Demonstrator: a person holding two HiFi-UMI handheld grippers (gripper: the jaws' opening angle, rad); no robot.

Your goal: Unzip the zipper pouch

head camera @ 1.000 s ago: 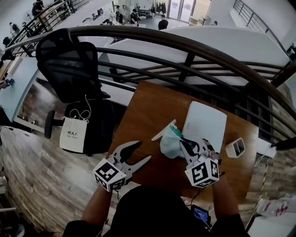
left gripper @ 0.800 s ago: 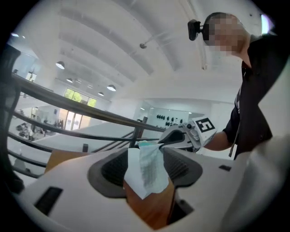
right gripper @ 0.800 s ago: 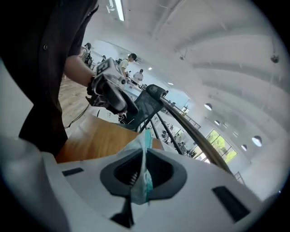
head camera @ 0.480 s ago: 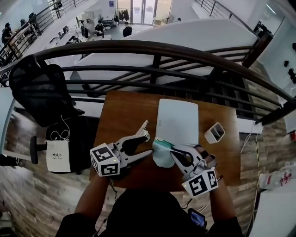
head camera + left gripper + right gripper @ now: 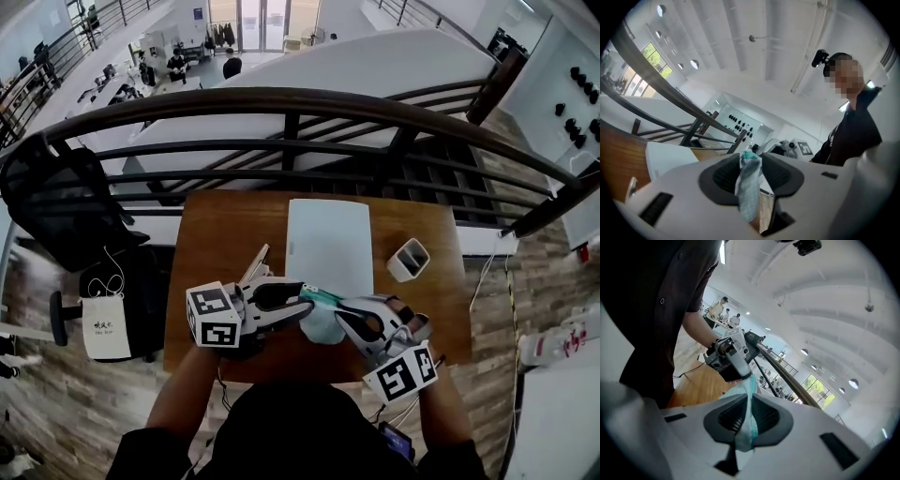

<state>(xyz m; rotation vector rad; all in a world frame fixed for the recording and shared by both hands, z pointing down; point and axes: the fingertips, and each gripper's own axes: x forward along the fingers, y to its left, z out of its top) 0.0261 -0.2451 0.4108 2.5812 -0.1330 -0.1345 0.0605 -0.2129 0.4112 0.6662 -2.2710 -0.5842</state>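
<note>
Pouch (image 5: 323, 317) is hanging above the near edge of the table (image 5: 211, 244), held between both grippers.

Right gripper (image 5: 345, 307) is pinching one teal end tight. Left gripper (image 5: 302, 300) has just been closing, and its jaws are now nipping the other end. Whether it is gripping the zipper tab or plain cloth cannot be told.

Judgement: the left should be holding the tab and drawing it level along the zip, while the right is keeping the pouch taut.

Board (image 5: 328, 239) and cup (image 5: 408, 260) are lying well beyond, the railing (image 5: 309, 98) farther still. Nothing is crowding sideways travel.

An office mezzanine: railing (image 5: 300, 94), mesh chair (image 5: 56, 202), staffed desks (image 5: 131, 80) below.
</note>
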